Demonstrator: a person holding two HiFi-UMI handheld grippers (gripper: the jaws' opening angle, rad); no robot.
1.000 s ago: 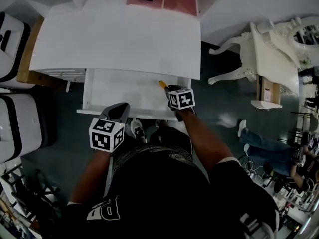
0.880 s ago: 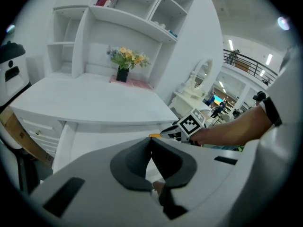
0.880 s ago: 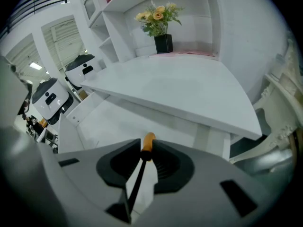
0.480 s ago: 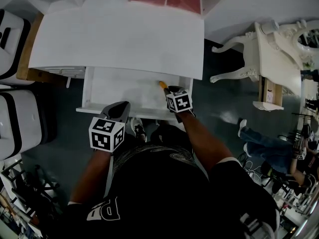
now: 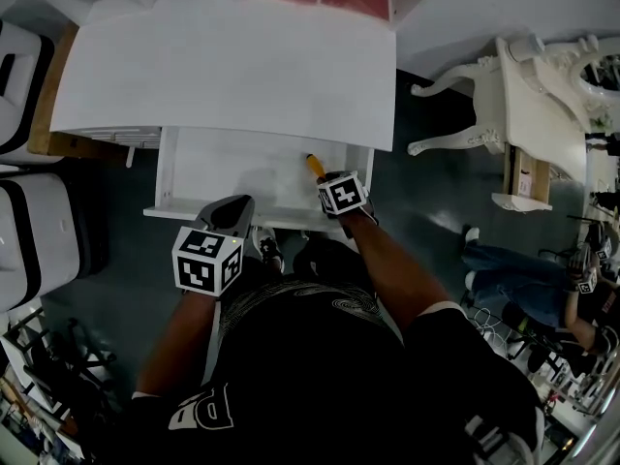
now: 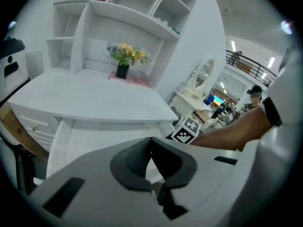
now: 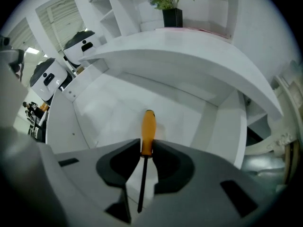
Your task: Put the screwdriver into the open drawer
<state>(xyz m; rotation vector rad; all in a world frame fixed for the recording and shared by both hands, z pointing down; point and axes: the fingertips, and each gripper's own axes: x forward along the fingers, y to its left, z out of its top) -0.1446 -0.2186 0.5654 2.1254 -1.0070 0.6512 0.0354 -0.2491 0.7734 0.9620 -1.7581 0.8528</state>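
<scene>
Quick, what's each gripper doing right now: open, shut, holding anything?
Left gripper: shut, jaws together, nothing between them.
Right gripper: shut on the screwdriver, gripping the lower end of its orange handle.

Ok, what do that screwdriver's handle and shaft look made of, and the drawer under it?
Orange-handled screwdriver: handle looks like smooth moulded plastic, even colour with slight sheen. Its thin dark shaft looks like metal. White open drawer: matte painted or laminated board, flat panels; which, I can't tell.
</scene>
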